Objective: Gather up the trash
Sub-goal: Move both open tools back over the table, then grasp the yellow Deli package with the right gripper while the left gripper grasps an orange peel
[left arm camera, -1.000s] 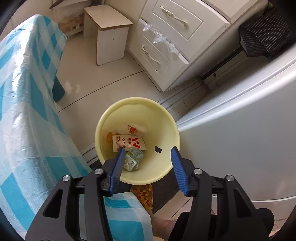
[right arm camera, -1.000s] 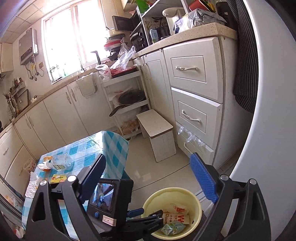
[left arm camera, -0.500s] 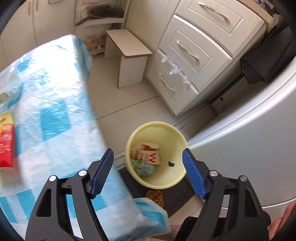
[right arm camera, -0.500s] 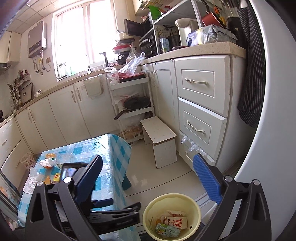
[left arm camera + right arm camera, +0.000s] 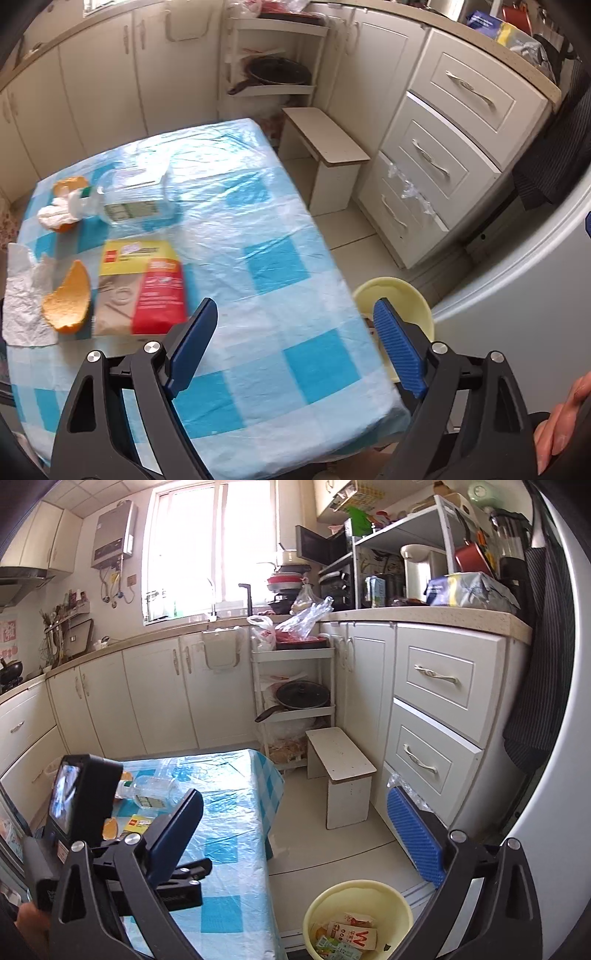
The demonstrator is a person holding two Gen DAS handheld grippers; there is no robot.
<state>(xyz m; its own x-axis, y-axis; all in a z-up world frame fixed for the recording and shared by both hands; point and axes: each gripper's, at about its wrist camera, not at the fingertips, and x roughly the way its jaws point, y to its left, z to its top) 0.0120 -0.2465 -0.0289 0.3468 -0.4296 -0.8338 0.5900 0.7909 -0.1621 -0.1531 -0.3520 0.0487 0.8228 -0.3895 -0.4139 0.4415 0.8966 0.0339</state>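
The flat red-and-yellow snack packet lies on the blue-checked plastic-covered counter, just left of and beyond our left tongs, long axis running near to far. Those tongs gape wide, holding nothing, and are nearer; the right tongs are equally wide and empty, over the floor by the pale yellow plastic bin. We judge a leftward reach comes next.
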